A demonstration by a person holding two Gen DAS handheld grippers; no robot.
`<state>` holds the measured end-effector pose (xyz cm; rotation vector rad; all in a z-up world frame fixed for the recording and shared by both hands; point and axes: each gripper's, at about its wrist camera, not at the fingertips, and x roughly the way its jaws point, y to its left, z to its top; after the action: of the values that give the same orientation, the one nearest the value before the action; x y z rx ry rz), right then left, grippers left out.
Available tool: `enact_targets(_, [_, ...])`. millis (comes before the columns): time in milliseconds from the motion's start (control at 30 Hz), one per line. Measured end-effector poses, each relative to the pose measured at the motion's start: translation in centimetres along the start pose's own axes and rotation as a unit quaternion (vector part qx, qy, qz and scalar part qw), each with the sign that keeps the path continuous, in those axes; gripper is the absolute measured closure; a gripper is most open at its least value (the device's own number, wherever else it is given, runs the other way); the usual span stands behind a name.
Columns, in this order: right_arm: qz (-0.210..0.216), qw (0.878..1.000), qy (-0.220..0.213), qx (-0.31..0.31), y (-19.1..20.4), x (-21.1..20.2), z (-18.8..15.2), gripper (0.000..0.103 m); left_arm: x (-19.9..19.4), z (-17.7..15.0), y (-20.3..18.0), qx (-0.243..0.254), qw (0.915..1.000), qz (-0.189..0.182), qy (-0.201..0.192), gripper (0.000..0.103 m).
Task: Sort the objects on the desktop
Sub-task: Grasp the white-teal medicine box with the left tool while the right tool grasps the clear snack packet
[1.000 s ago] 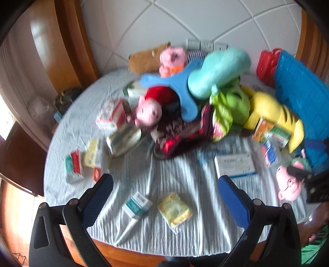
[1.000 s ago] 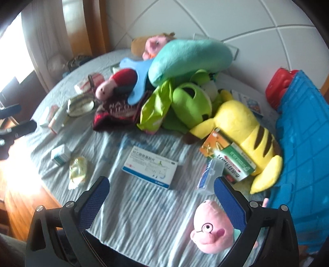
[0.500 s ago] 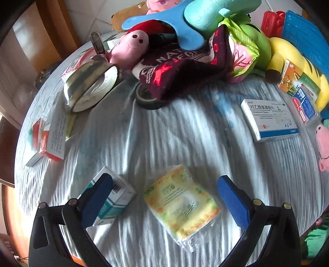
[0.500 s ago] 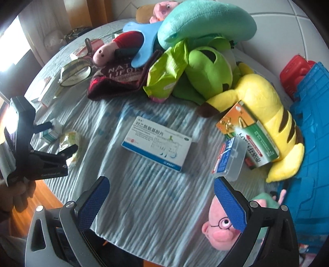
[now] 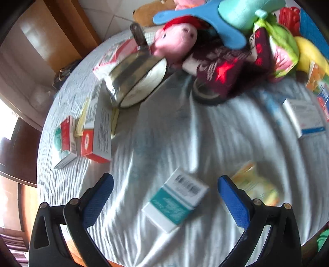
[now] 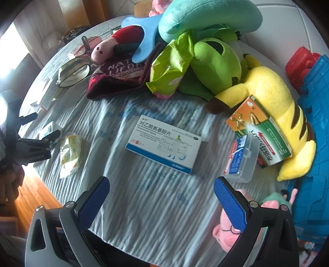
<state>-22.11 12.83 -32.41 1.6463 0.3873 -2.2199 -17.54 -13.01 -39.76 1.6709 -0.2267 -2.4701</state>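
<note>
My left gripper [image 5: 165,198] is open, low over the striped tablecloth [image 5: 164,133]. A small white and teal box [image 5: 174,200] lies flat between its blue fingers, and I cannot tell whether they touch it. A yellow tissue packet [image 5: 257,184] lies just right of the right finger. My right gripper [image 6: 161,204] is open and holds nothing, above bare cloth in front of a white and blue medicine box [image 6: 164,143]. The right wrist view shows the left gripper [image 6: 35,147] at the table's left edge beside the yellow packet [image 6: 71,152].
Plush toys pile at the back: teal [image 6: 205,16], green [image 6: 216,63], yellow [image 6: 273,98]. An orange-green box [image 6: 259,131] and a clear case [image 6: 240,158] lie by the yellow toy. A blue basket [image 6: 314,143] stands right. A pink pig plush [image 6: 228,234] sits under my right finger. Red and white boxes [image 5: 96,131] lie left.
My left gripper has dropped toward the table and shifted left, so the teal box now lies between its fingers instead of the yellow packet. My right gripper has edged closer to the medicine box.
</note>
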Motion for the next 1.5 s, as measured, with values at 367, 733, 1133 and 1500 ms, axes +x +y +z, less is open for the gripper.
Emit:
enact_targets(367, [0.017,1.000,0.008,-0.020,3.0,1.8,0.5,0.000,-0.2,-0.6,0.5,-0.001,0.9996,-0.027,0.003,0.064])
enact_targets(733, [0.072,0.993,-0.014,-0.089,11.9,6.0,3.0,0.000,-2.3,-0.5,4.8,-0.037,0.9973,-0.058,-0.027,0.066])
enact_targets(1133, [0.052,0.992,0.015,-0.111,17.9,11.2,3.1,0.020,-2.4,0.3,8.7,-0.027,0.9965,-0.068,-0.039,0.067])
enact_targets(1500, [0.056,0.993,0.023,-0.106,18.0,11.8,3.2,0.065,-2.8,0.8,9.3,-0.022,0.9962,-0.073,-0.043,0.066])
